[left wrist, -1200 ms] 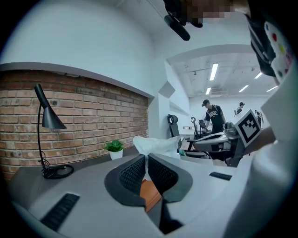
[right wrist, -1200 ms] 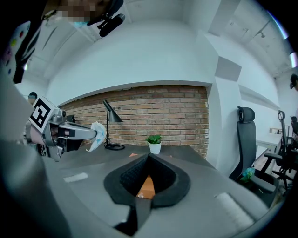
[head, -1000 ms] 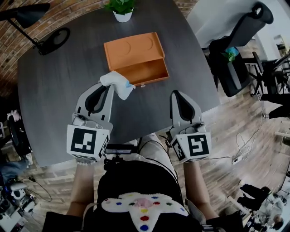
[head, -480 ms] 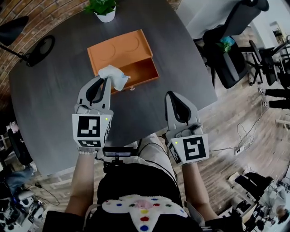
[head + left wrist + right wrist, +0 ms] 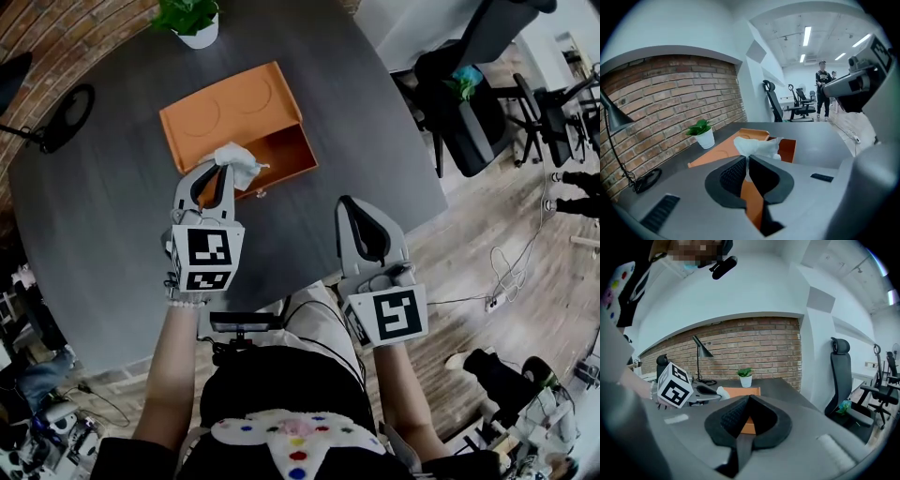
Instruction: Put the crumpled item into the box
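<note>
Two grippers, head view: the left gripper (image 5: 222, 170) is clamped on the crumpled item (image 5: 242, 166), a white wrinkled wad that sticks out past its tips. The right gripper (image 5: 349, 201) has its jaws pressed together with nothing between them, above the table's near edge.
Table, head view: the table (image 5: 103, 216) is dark grey with a fine wood grain, matte, and has rounded corners.
Box, head view: the box (image 5: 220, 108) is orange and rectangular, in the far half of the table. Its flat top bears two shallow embossed circles, and its open compartment faces the near edge. The wad hangs over that compartment's near left corner; I cannot tell whether it touches.
Room, head view: a plant (image 5: 187, 14) in a white pot stands at the far edge. A black lamp (image 5: 58, 114) with a round base stands by the far left edge. A brick wall (image 5: 66, 28) runs behind them. To the right is a pale plank floor (image 5: 506, 225) and a black office chair (image 5: 473, 103).
Left gripper view: ribbed black pads (image 5: 732, 174) pinch the wad's lower end. The wad's loose folds rise in front of the orange box. Long ceiling lights (image 5: 806, 35) run down a white room, and a person (image 5: 823, 91) stands far back.
Right gripper view: the dark pads meet along one seam and hold nothing. The left gripper reaches in from the left, with the wad at its tip before the box.
</note>
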The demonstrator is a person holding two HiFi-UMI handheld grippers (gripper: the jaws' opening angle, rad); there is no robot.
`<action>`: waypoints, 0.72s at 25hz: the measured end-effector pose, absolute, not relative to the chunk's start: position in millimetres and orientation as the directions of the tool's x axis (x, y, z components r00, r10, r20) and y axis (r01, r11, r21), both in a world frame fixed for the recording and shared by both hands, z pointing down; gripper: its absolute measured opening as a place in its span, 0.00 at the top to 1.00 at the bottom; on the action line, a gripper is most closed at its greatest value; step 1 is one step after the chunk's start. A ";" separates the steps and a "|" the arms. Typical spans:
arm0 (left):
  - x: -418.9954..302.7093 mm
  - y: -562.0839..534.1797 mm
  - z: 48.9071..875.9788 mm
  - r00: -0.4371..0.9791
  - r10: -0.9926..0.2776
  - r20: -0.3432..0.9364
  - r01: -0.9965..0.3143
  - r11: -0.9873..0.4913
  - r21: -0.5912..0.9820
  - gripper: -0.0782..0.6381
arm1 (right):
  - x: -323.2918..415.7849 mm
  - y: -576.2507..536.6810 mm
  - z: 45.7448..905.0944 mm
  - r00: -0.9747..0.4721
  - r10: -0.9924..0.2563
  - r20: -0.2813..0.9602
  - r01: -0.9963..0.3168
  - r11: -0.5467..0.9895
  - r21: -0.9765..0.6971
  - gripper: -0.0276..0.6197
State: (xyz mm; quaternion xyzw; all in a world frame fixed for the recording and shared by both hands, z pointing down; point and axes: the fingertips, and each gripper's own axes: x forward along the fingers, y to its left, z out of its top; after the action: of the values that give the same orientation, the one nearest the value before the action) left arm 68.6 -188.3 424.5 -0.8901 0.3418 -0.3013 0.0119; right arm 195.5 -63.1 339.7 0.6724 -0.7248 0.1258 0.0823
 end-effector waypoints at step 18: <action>89.4 -175.0 490.7 0.493 -0.435 0.754 -0.432 -0.874 -0.222 0.82 | 201.8 -73.7 357.3 -0.088 -0.941 0.327 -0.993 0.058 -0.101 0.94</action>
State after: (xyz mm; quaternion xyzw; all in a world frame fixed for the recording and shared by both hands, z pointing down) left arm 89.4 -175.0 490.7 -0.8639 0.2507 -0.4369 0.0019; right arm 201.8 -73.7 357.3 0.6696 -0.7221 0.1507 0.0870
